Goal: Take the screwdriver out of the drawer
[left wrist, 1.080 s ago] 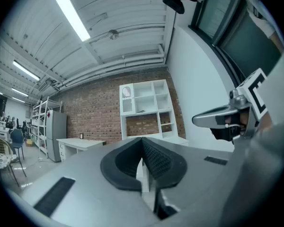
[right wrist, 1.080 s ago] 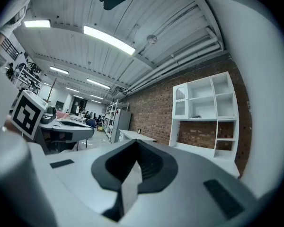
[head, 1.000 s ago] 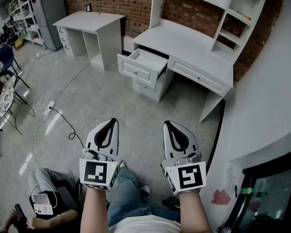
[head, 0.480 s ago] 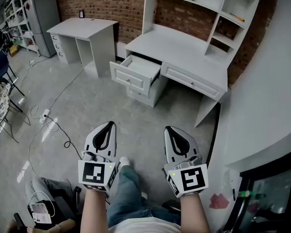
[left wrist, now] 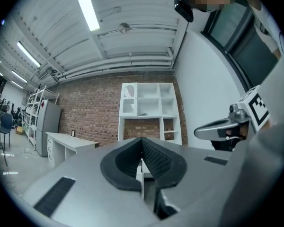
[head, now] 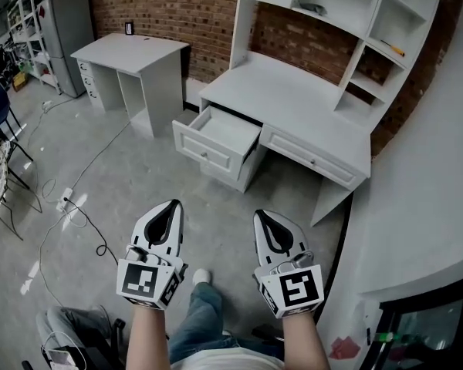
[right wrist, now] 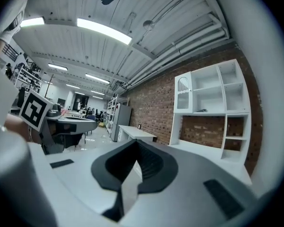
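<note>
Head view: left gripper (head: 170, 206) and right gripper (head: 262, 216) closed, empty; drawer (head: 216, 133) contents too small to tell.

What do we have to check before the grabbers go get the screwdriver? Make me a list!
1. Drawer open: ok. The white wooden drawer of the desk is pulled out.
2. Screwdriver spotted: cannot tell. The part of the drawer's inside that shows looks bare.
3. Left gripper free: ok. Its jaws are together with nothing between them.
4. Right gripper free: ok. Its jaws are also together and empty.
5. Jaws ready to grab: not ok. Both are shut.
6. Grippers at the drawer: not ok. A stretch of grey floor lies between them and it.
</note>
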The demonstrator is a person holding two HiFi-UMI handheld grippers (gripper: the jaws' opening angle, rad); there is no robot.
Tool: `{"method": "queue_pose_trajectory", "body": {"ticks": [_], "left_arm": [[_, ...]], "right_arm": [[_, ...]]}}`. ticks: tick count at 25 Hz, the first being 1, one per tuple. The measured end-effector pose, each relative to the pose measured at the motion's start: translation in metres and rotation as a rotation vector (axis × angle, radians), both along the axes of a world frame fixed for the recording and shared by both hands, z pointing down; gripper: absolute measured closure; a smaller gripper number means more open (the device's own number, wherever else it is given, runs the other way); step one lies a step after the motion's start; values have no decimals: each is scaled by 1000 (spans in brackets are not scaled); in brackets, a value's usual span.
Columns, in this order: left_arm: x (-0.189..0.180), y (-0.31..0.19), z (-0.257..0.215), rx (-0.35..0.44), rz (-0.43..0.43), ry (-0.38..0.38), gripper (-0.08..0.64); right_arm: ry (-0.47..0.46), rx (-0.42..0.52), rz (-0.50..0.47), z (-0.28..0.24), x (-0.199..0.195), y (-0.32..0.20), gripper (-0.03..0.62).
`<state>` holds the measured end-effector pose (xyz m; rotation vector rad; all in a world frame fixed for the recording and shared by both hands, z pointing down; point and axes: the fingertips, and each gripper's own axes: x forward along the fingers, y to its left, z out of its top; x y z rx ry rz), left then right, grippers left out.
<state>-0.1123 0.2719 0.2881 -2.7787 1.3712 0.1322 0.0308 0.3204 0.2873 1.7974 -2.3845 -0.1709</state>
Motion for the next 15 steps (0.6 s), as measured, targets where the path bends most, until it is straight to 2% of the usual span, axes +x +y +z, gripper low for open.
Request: {"method": "queue_pose_trajectory", "body": {"ticks": [3, 7, 9, 15], "left_arm": [[4, -51, 2, -5, -7, -9, 546], [7, -120, 11, -41, 18, 0, 546], [6, -153, 14, -54, 33, 18, 546], [2, -231, 9, -36, 53, 1, 546]], "right_arm": [[-5, -3, 7, 0, 7, -49, 583], [68, -34, 46, 8, 10, -121, 581], [64, -31, 40, 6, 7, -155, 581], [50, 12, 22, -5, -4, -230, 581]]}}
